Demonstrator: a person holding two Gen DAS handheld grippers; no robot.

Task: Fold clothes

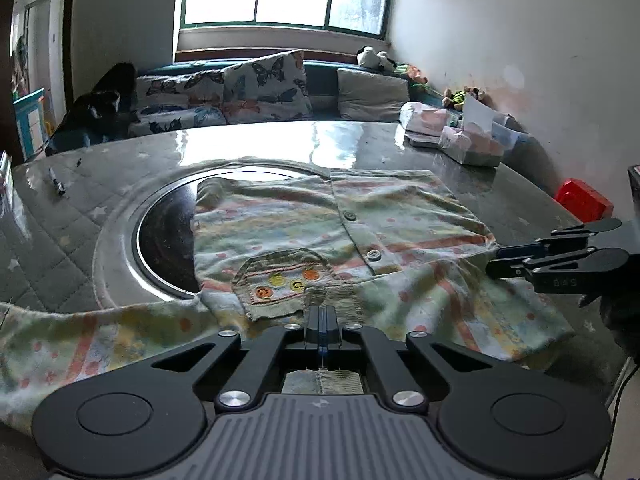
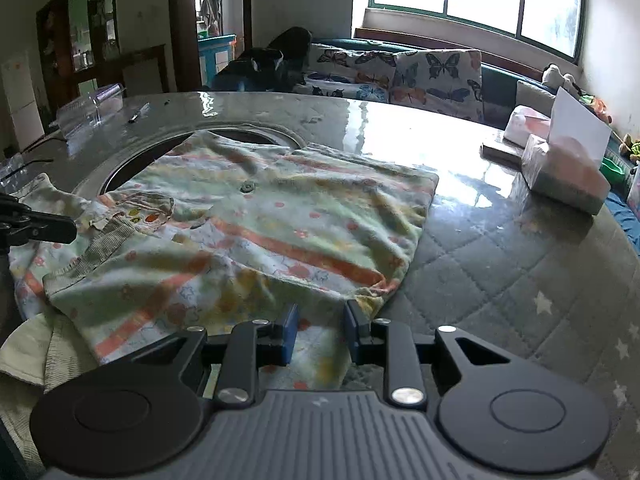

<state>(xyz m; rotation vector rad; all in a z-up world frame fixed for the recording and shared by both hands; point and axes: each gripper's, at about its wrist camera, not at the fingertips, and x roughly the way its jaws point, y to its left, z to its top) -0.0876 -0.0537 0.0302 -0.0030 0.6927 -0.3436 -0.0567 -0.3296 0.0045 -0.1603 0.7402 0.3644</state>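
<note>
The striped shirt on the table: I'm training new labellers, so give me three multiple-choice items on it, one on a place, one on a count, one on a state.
1. What does the striped shirt partly cover?
A. a round dark inset in the table
B. a tissue pack
C. a cushion

2. How many buttons show on its front in the left wrist view?
A. none
B. two
C. five

3. How do the left gripper jaws stand?
A. wide open above the cloth
B. shut on the ribbed cuff
C. shut on a pen

Key: 1 A, the round dark inset disappears under the shirt's edge. 2 B, two grey buttons sit along the placket. 3 B, the ribbed cuff is pinched between the closed pads.
</note>
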